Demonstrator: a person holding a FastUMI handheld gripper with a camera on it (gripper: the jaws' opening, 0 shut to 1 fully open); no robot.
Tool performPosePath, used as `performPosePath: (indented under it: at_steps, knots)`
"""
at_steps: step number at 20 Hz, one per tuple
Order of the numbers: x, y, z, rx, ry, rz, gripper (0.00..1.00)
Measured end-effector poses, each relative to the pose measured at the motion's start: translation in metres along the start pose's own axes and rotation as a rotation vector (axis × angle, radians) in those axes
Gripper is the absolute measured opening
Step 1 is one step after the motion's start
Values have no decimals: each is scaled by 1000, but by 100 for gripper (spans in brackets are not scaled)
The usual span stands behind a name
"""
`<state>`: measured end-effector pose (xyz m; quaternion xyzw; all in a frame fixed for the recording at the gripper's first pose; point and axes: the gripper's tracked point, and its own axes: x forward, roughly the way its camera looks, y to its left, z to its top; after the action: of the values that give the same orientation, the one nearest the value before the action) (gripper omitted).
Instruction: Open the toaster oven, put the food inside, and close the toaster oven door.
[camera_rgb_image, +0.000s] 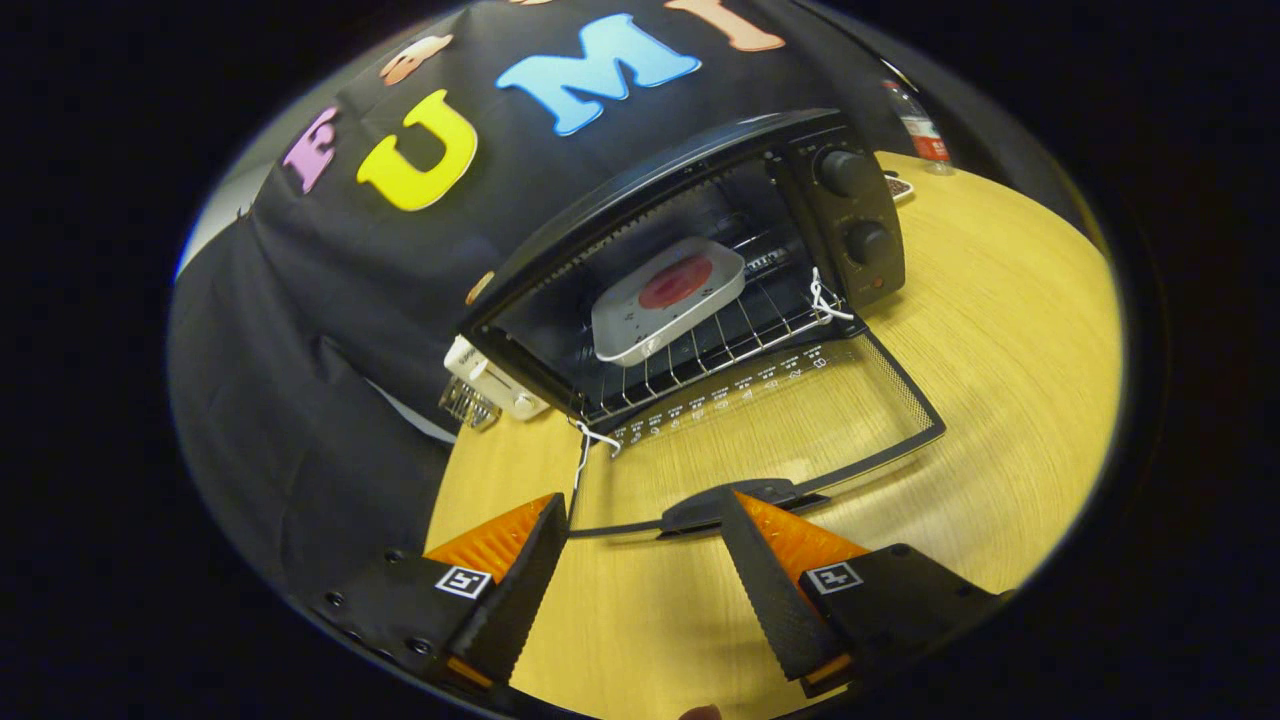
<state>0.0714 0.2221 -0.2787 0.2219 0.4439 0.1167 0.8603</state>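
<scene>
Toaster oven (700, 270) at upper centre of the frame, black, standing on the round wooden tabletop (1000, 400) with its door (790, 420) dropped fully open and lying flat toward the camera. Inside, on the wire rack (720, 350), a white square tray (668, 300) with a red round piece of food (676, 282) on it, tilted slightly. Two knobs (855, 205) stacked on the control panel at the oven's right. White string tied at both front corners of the door hinge. Door handle (735, 500) at lower centre, just ahead of the gripper (640, 565), close against the tip of the right finger. Jaws spread wide, pinching nothing, bare tabletop between them. Left of the oven, partly hidden behind it, a small white appliance (490, 385). Upper right, beyond the oven at the tabletop's far edge, a plastic bottle (915, 125) with a red label. Black cloth wall filling the upper left.
</scene>
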Motion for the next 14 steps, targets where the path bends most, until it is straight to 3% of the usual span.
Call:
performPosePath:
  at_steps: [7,14]
  knots:
    - [5,-36,-35,-303,137,-163,98]
    - [25,-52,-36,-348,172,-282,97]
